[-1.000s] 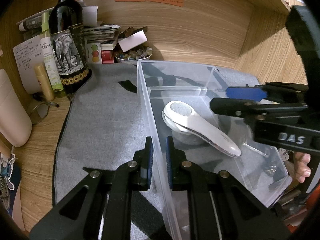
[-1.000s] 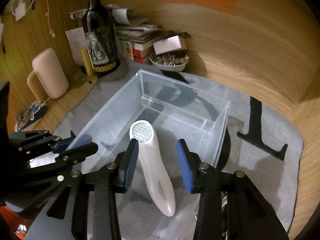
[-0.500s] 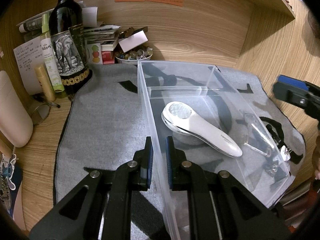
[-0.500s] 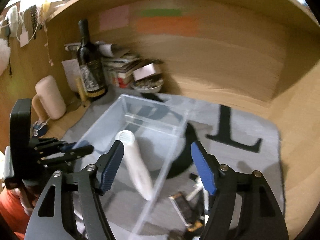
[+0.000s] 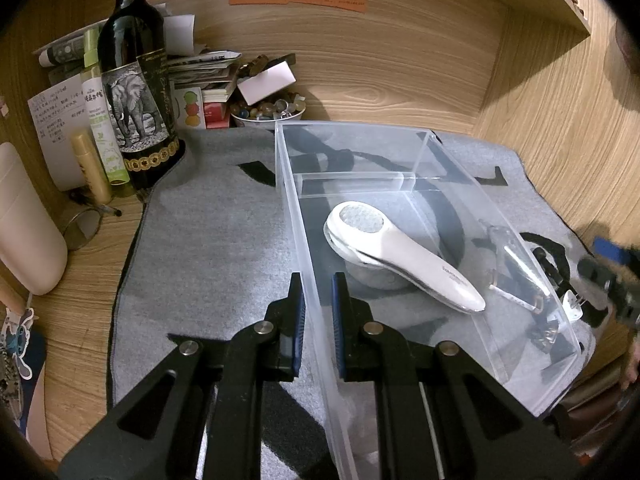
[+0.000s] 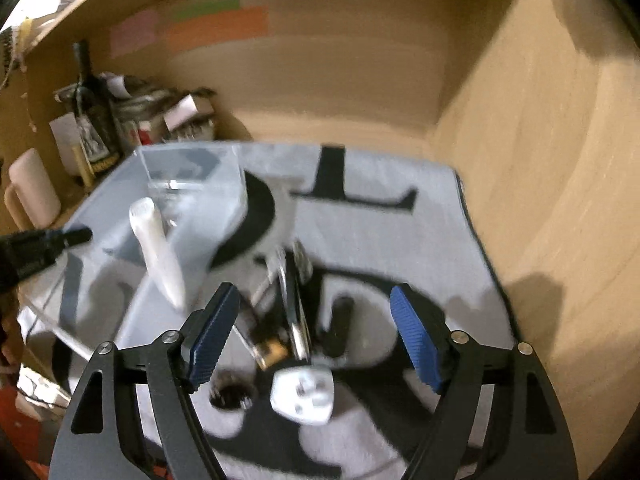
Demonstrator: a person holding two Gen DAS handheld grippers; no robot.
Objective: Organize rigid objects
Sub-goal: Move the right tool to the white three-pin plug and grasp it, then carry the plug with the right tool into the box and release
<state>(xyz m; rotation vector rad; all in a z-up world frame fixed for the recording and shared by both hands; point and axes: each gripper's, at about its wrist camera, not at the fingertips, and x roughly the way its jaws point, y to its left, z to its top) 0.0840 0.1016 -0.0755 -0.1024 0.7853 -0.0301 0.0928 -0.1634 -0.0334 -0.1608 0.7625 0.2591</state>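
Note:
A clear plastic bin stands on a grey mat. A white handheld device lies inside it; it also shows in the right wrist view. My left gripper is shut on the bin's near left wall. My right gripper is open and empty, over small items on the mat right of the bin: a white plug, a metal tool and a black cap. This view is blurred.
A wine bottle, a small bowl of stones, stacked papers and a cream mug stand at the back left. Wooden walls close in behind and to the right.
My right gripper opened, let go of the white device in the bin, then pulled back and swung right over the small items. My left gripper stayed put.

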